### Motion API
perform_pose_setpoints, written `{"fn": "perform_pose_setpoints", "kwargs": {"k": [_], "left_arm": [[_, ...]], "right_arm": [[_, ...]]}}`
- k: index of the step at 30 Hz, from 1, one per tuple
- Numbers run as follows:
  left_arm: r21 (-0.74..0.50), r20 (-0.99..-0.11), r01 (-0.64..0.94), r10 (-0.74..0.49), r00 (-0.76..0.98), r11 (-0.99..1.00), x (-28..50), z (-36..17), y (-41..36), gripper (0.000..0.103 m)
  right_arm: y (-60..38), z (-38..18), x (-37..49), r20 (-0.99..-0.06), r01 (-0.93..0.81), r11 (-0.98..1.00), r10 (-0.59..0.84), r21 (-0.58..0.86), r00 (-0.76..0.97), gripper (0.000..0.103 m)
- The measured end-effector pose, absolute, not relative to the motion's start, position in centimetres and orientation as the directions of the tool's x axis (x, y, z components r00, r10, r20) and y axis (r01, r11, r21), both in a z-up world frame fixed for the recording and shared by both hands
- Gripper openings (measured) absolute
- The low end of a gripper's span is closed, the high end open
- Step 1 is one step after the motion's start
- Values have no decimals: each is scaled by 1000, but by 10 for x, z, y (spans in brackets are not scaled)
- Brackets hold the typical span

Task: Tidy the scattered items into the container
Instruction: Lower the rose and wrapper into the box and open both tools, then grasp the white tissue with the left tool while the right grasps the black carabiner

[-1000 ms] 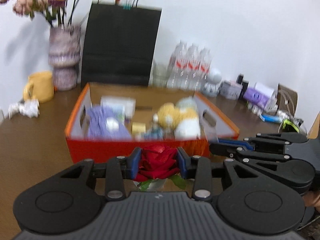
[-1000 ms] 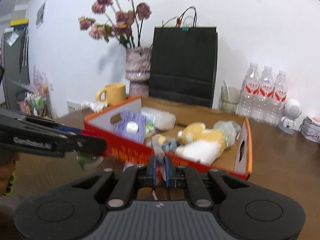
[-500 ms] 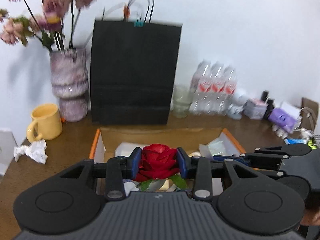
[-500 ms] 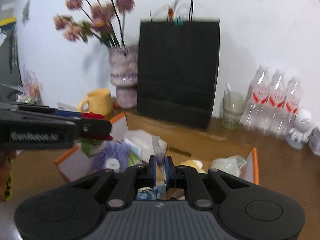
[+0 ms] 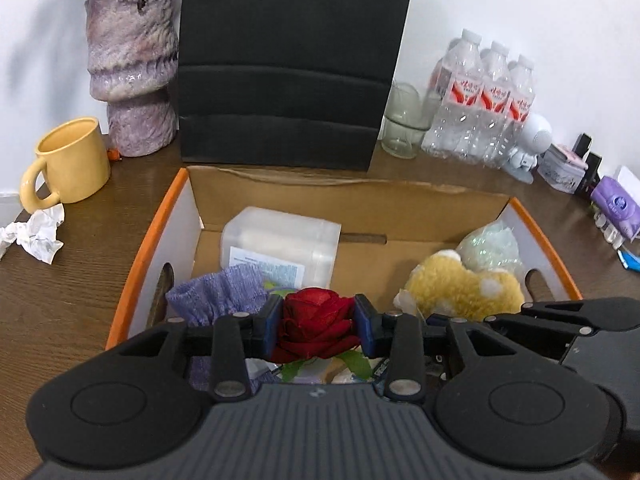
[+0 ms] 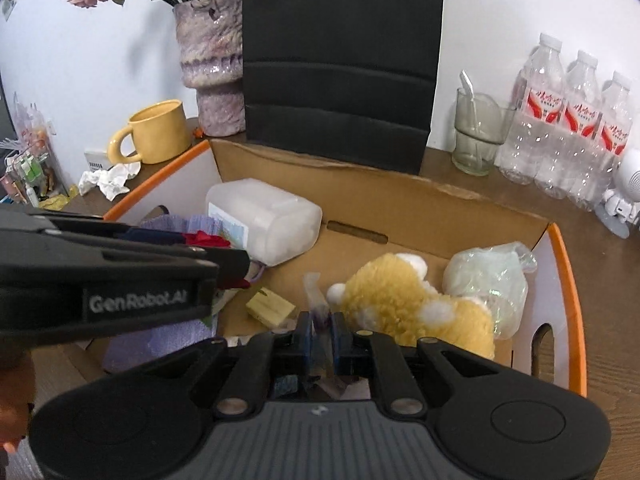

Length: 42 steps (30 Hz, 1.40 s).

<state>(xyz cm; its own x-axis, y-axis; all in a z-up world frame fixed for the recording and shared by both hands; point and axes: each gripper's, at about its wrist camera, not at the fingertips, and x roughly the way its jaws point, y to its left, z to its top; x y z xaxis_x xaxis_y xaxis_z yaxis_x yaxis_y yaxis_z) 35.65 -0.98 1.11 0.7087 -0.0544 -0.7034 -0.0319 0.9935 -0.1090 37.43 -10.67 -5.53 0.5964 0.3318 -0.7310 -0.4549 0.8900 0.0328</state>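
Observation:
My left gripper (image 5: 318, 326) is shut on a red rose (image 5: 314, 320) and holds it over the near left part of the orange-rimmed cardboard box (image 5: 154, 236). My right gripper (image 6: 320, 330) is shut on a thin clear plastic wrapper (image 6: 314, 292) over the box (image 6: 568, 264), near its front. In the box lie a clear plastic jar (image 5: 280, 246), a purple knit cloth (image 5: 218, 298), a yellow plush toy (image 5: 460, 288) and a pale green bag (image 5: 492, 246). The left gripper with the rose (image 6: 208, 239) shows at the left of the right wrist view.
Behind the box stand a black paper bag (image 5: 288, 64), a purple vase (image 5: 132, 64), a yellow mug (image 5: 68, 162), a glass (image 5: 402, 126) and water bottles (image 5: 484, 100). Crumpled paper (image 5: 36, 234) lies left of the box. Small items crowd the far right (image 5: 600, 196).
Both grippers have moved forward from in front of the box to over its inside, each still holding its item.

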Motion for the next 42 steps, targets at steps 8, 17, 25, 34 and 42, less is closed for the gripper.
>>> {"fn": "perform_pose_setpoints", "kwargs": {"k": [8, 17, 25, 34, 42], "left_arm": [[-123, -653, -30, -58, 755, 992, 339, 31, -3, 90], [-136, -590, -39, -49, 806, 990, 306, 55, 4, 103], [-130, -557, -5, -69, 828, 991, 263, 63, 6, 103], [-154, -601, 68, -148, 786, 986, 188, 30, 10, 103], [-151, -655, 190, -242, 716, 970, 138, -7, -22, 103]], "right_arm": [[-119, -39, 358, -689, -458, 888, 359, 44, 629, 79], [-136, -11, 329, -628, -439, 898, 357, 27, 692, 103], [-158, 2, 296, -580, -434, 901, 369, 31, 726, 103], [-199, -18, 232, -570, -402, 915, 329, -4, 753, 103], [-219, -59, 186, -608, -350, 937, 271, -12, 746, 103]]}}
